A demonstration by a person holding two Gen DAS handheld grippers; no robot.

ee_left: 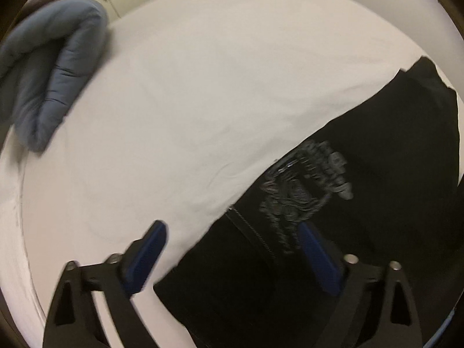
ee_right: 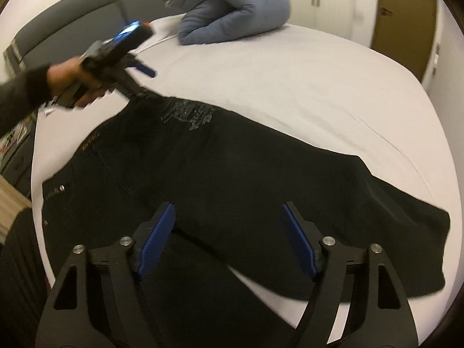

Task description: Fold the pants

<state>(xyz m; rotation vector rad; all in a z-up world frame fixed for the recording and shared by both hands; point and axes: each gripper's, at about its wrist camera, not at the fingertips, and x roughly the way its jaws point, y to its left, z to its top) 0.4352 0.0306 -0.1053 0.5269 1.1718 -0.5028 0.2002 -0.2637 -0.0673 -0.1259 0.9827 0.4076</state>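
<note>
Nearest us, our right gripper hangs with jaws apart and empty above the black pants, which lie spread across the white bed. Further off, our left gripper gapes over their edge by the grey print, gripping nothing. Beyond lies a rolled blue duvet

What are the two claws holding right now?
Nothing. The left claw and the right claw both stand open above the black pants on the bed, gripping no cloth.
</note>
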